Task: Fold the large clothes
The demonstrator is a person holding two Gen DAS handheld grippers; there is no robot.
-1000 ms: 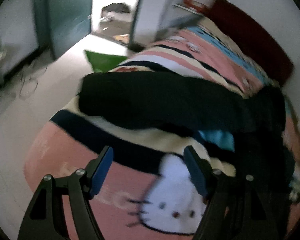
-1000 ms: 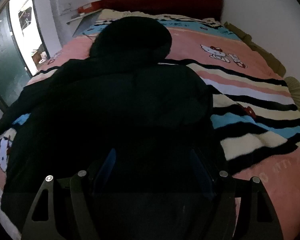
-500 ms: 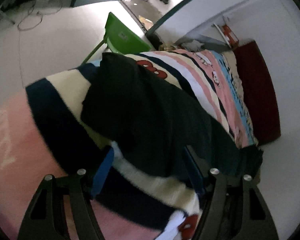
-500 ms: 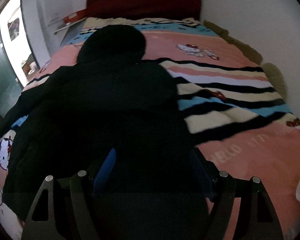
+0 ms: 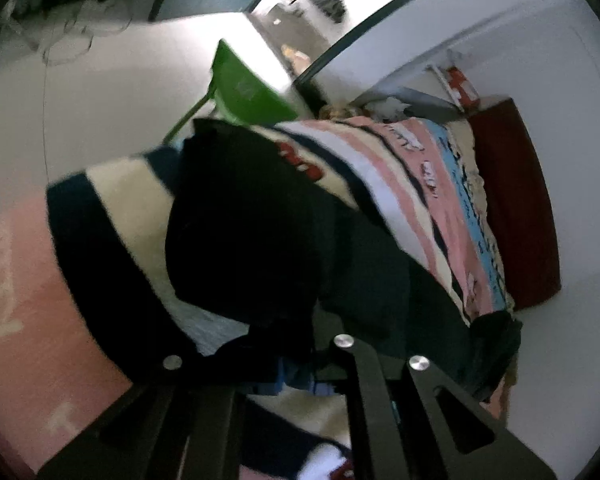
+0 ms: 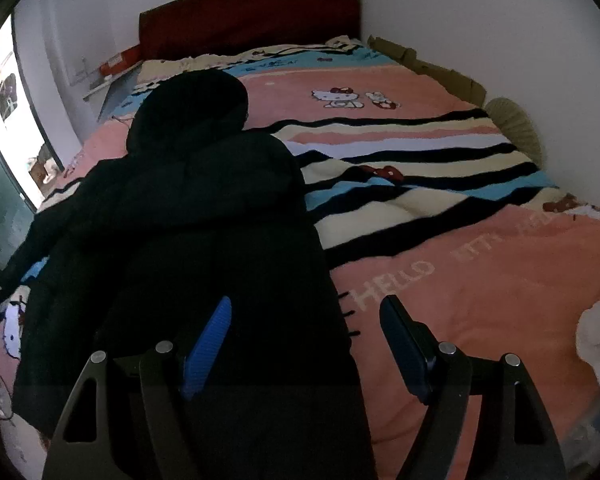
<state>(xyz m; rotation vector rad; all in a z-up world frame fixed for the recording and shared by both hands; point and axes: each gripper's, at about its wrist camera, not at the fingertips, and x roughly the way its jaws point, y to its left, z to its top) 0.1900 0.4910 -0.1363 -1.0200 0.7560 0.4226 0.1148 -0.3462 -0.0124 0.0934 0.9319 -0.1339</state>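
Note:
A large black hooded jacket point(image 6: 188, 216) lies spread on the bed's striped pink blanket point(image 6: 480, 280), hood toward the red headboard. In the left wrist view its black sleeve point(image 5: 252, 232) stretches across the blanket toward the bed's edge. My left gripper point(image 5: 296, 372) is shut on the sleeve's near part, with dark cloth bunched between the fingers. My right gripper point(image 6: 306, 344) is open, low over the jacket's right hem edge, with its blue left pad point(image 6: 208, 344) over black cloth and the right finger over pink blanket.
A green plastic chair point(image 5: 244, 88) stands on the floor by the bed's corner, near the open doorway point(image 5: 300, 12). A wall runs along the bed's right side point(image 6: 540, 60). The red headboard point(image 6: 248, 16) is at the far end.
My left gripper swung over the sleeve and closed on it. My right gripper shifted right to the jacket's edge, still open.

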